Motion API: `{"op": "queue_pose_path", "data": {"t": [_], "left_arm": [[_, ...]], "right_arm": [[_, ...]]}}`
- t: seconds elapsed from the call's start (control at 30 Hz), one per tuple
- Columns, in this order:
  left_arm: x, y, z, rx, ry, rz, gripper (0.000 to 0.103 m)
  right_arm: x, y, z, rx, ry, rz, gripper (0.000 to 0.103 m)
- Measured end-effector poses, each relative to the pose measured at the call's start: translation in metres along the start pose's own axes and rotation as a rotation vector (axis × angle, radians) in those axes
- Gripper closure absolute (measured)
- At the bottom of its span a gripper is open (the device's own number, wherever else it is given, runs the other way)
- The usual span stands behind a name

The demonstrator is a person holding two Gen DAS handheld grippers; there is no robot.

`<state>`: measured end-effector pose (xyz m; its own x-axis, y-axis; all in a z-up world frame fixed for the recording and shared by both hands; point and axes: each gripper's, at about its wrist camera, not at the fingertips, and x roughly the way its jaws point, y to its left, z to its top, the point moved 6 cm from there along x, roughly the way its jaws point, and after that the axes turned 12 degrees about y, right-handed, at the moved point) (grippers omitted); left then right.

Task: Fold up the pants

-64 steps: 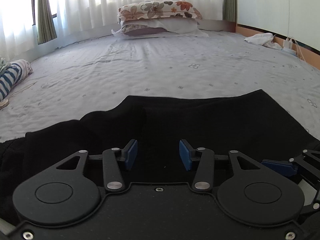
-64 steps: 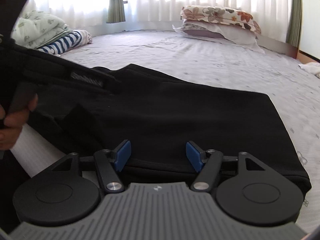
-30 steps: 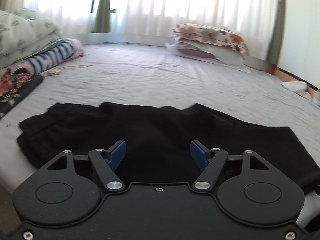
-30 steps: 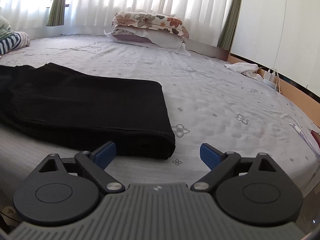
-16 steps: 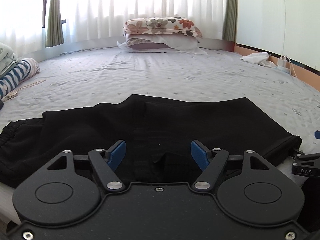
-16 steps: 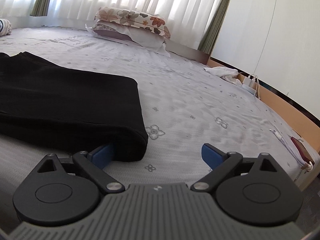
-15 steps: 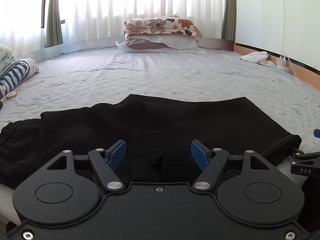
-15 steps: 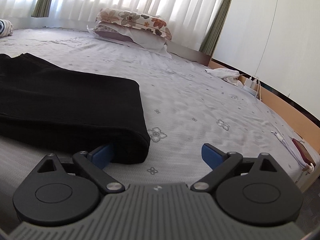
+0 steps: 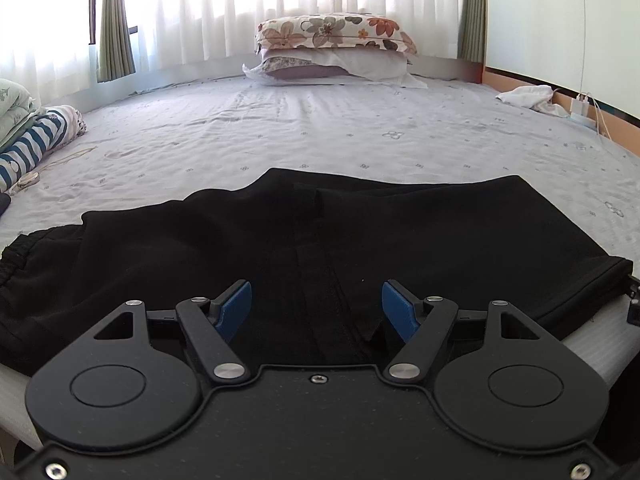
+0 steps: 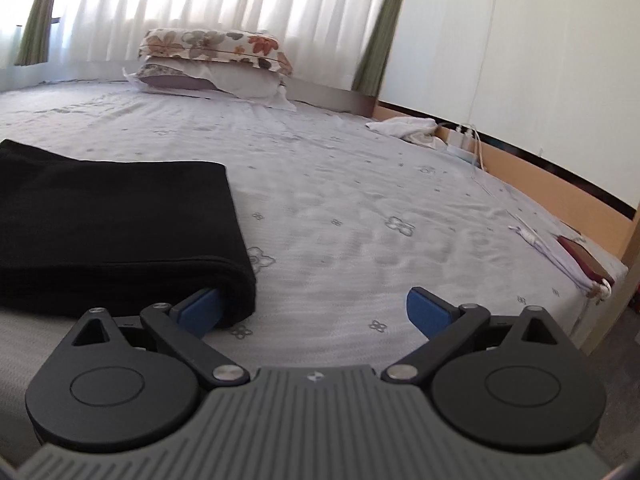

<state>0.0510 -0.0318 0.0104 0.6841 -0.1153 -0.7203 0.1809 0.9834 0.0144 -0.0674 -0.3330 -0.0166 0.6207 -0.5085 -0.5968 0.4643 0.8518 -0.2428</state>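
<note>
Black pants (image 9: 320, 232) lie folded lengthwise along the near edge of the bed, elastic waistband at the left (image 9: 16, 260), folded end at the right. My left gripper (image 9: 316, 306) is open, its blue pads on either side of the pants' near edge at the middle. In the right wrist view the pants (image 10: 112, 216) end in a rounded fold at the left. My right gripper (image 10: 312, 306) is wide open over the bare sheet, its left pad (image 10: 200, 306) against or under that fold's corner.
The bed sheet (image 9: 320, 128) is pale lilac with small flowers. Stacked pillows (image 9: 332, 48) lie at the far end. Folded bedding (image 9: 36, 136) sits at the far left. A white cloth (image 10: 404, 126) and charger cables (image 10: 464, 138) lie by the right edge.
The right gripper has shifted right along the bed's edge, so the pants' folded end sits further left in its view. The left gripper has barely moved. Both stay open.
</note>
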Motion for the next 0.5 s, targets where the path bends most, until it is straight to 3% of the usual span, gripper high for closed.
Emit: {"op": "queue_pose_path", "data": {"t": [0.2, 0.37, 0.5], "left_arm": [[0.003, 0.003, 0.003, -0.003, 0.004, 0.01, 0.032], [0.006, 0.004, 0.001, -0.009, 0.01, 0.02, 0.032], [0.011, 0.005, 0.002, -0.016, 0.021, 0.007, 0.032]], "right_arm": [[0.011, 0.019, 0.009, -0.054, 0.001, 0.026, 0.0], [0.024, -0.001, 0.007, 0.042, 0.035, -0.088, 0.0], [0.026, -0.013, 0.001, 0.116, 0.052, -0.08, 0.0]]}}
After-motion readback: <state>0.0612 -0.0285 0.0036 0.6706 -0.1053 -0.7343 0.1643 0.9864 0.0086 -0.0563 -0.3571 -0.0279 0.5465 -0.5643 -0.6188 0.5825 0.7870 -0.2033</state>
